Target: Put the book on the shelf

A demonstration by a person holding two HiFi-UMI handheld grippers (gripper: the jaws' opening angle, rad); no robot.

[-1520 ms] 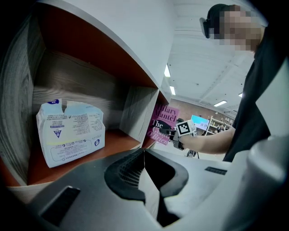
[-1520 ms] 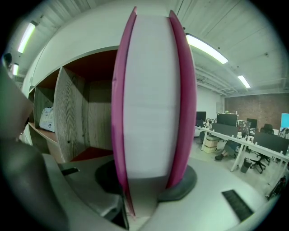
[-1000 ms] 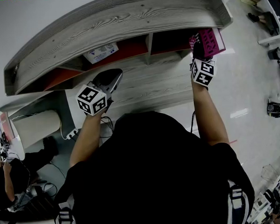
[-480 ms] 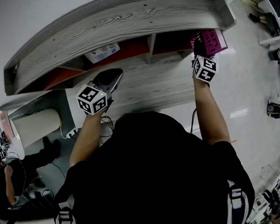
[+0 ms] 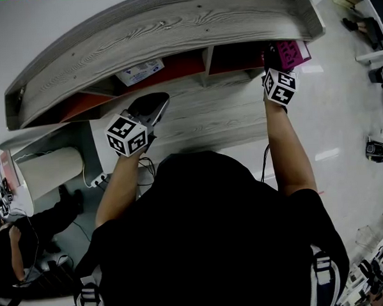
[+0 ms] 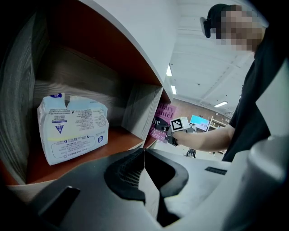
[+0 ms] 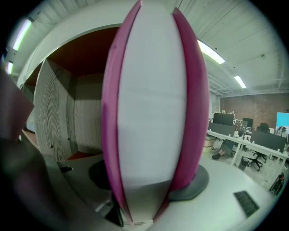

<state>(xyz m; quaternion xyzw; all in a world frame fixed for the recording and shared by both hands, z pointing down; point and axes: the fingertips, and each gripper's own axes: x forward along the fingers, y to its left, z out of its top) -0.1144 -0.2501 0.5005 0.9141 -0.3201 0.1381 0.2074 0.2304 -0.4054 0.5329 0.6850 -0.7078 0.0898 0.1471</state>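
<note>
A pink-covered book (image 5: pixel 295 51) stands upright at the mouth of the shelf's (image 5: pixel 172 28) right red-backed compartment. In the right gripper view its white page edge (image 7: pixel 151 113) fills the middle, its covers fanned a little apart. My right gripper (image 5: pixel 271 57) reaches into that compartment with the book between its jaws (image 7: pixel 146 178). Those jaws have just been opening, and the pads now stand slack beside the covers. My left gripper (image 5: pixel 155 103) hovers shut and empty over the lower ledge, jaw tips meeting (image 6: pixel 144 153). The left gripper view also shows the book (image 6: pixel 160 124) far off.
A white and blue tissue pack (image 5: pixel 139 72) (image 6: pixel 72 128) lies in the middle compartment, and a wooden divider (image 5: pixel 205 57) separates it from the book's bay. A white roll (image 5: pixel 48 172) and a seated person (image 5: pixel 17 248) are at lower left. Office desks (image 7: pixel 253 140) stand far right.
My right gripper has pushed the book a little deeper into the right compartment, and its jaws have spread. The left gripper has stayed where it was.
</note>
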